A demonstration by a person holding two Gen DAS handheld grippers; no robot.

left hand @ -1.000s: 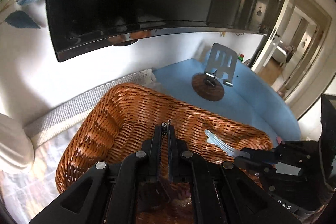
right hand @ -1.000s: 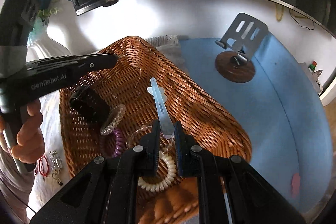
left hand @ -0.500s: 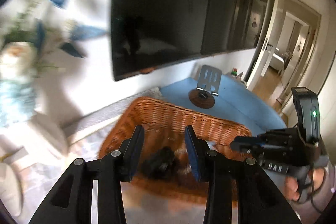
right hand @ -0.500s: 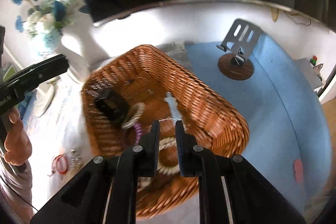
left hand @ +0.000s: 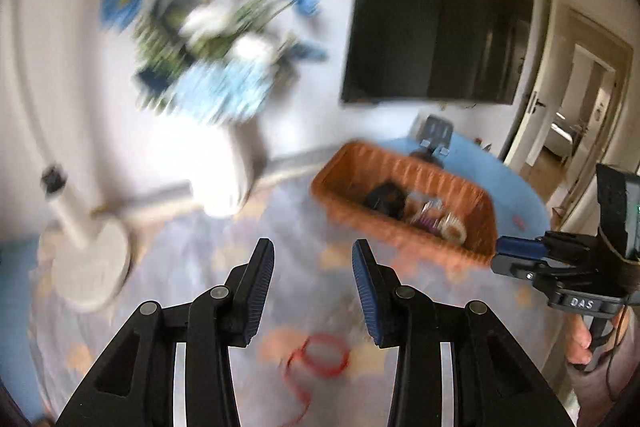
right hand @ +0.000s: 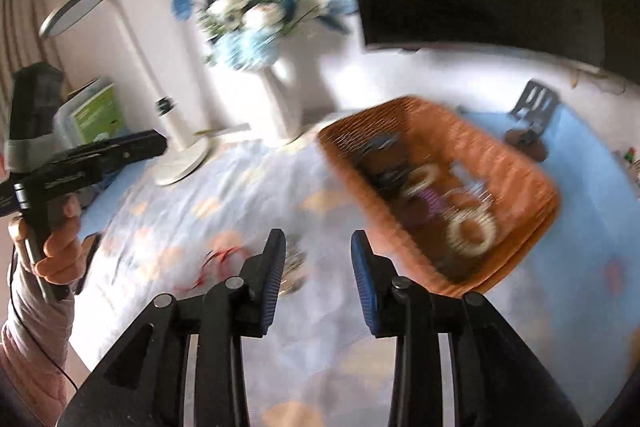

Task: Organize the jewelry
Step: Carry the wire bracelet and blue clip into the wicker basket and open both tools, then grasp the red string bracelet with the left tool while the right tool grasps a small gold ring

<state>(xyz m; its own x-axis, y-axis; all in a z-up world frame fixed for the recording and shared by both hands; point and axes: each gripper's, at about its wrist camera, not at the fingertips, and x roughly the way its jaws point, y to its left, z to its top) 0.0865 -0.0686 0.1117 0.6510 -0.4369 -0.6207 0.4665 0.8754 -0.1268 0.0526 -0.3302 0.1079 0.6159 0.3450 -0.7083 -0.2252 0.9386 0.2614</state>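
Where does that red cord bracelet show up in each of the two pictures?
Left wrist view: the red bracelet lies low in the middle, on the cloth between the fingers.
Right wrist view: red bracelet, lower left of centre, beside the left finger.
Shared landmark: the basket.

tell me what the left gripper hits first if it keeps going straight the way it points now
Probably the patterned cloth on the table: the left gripper is open and empty, with bare cloth between its fingers. The wicker basket lies off to the right. Blur makes depth uncertain.

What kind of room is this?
Probably a living room at home: a wall TV, a vase of blue flowers, a desk lamp, and a doorway into another room.
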